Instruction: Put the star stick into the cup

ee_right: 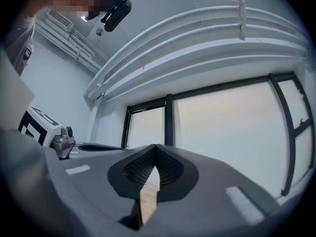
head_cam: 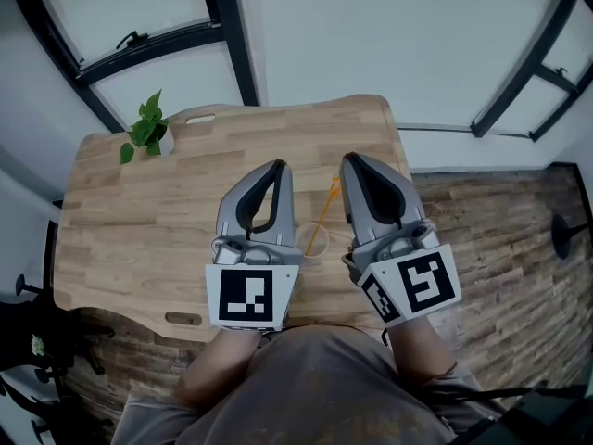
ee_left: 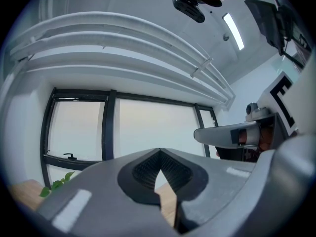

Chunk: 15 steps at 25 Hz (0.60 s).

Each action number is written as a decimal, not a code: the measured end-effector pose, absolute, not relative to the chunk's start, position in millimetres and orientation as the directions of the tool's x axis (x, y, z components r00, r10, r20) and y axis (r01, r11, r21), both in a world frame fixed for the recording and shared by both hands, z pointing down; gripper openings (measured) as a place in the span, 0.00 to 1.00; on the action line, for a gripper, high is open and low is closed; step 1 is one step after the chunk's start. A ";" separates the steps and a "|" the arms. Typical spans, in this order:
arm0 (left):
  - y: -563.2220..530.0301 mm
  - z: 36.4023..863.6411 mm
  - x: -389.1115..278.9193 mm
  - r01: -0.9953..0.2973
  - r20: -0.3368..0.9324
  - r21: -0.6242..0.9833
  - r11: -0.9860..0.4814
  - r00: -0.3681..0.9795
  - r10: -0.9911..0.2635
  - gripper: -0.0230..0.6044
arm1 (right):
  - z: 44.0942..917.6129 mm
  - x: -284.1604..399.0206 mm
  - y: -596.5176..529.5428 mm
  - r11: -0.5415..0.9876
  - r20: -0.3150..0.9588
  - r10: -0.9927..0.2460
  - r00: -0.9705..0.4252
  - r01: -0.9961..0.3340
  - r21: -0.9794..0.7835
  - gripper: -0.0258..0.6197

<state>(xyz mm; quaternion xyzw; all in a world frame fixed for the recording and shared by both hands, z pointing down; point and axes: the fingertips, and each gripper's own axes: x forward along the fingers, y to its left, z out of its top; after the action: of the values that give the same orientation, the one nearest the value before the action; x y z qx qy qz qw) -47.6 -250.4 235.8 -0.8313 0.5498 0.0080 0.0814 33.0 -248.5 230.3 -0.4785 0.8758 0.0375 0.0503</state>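
In the head view a thin orange star stick (head_cam: 324,213) leans inside a clear cup (head_cam: 315,247) that stands on the wooden table (head_cam: 139,221), between my two grippers. My left gripper (head_cam: 278,167) is held just left of the cup, tilted upward, its jaws shut with nothing between them. My right gripper (head_cam: 350,160) is just right of the stick, also tilted up and shut on nothing. The left gripper view shows its own shut tips (ee_left: 159,152) against a window; the right gripper view shows the same (ee_right: 155,147). Neither gripper view shows the cup or the stick.
A small green plant (head_cam: 146,130) in a white pot stands at the table's far left corner and shows in the left gripper view as leaves (ee_left: 57,185). Black window frames (head_cam: 232,35) lie beyond the table. Brick-pattern floor (head_cam: 500,230) is at the right.
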 end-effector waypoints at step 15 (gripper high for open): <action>-253.4 238.2 -50.0 -0.912 -0.099 -0.125 -0.390 0.402 -0.910 0.04 | 231.1 29.2 -251.9 0.534 -0.123 -0.838 -0.532 -0.845 0.015 0.08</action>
<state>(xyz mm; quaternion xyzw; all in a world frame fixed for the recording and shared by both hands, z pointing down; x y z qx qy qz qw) -50.0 -253.4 238.2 -0.8335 0.5467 0.0070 0.0796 29.2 -251.9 231.1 -0.4812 0.8744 0.0364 0.0501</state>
